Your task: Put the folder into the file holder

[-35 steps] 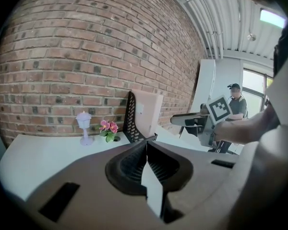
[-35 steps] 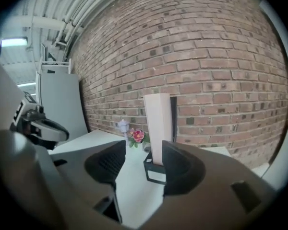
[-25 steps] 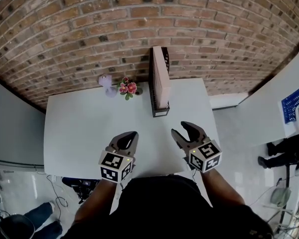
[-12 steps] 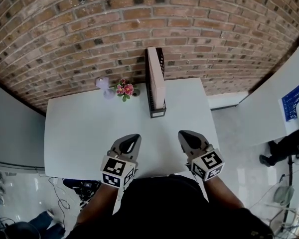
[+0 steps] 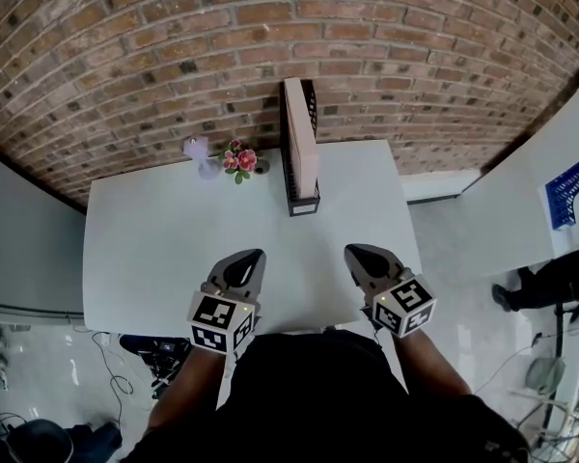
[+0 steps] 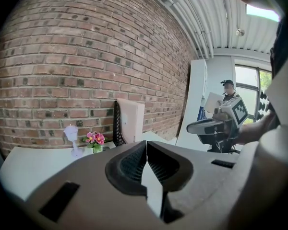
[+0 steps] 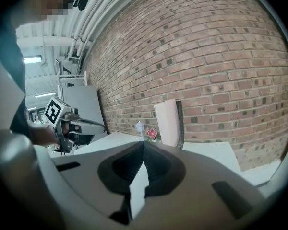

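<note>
Folder (image 5: 304,148): stands upright in the black file holder (image 5: 304,206), at the far edge of the table (image 5: 154,249) by the brick wall.
Left gripper (image 5: 256,255): jaws pressed together, nothing between them, near the table's front edge.
Right gripper (image 5: 353,252): likewise closed and empty, well apart from the folder.
Handling: judged light, stiff and smooth-faced (could slip); best pinched at its exposed top edge.
</note>
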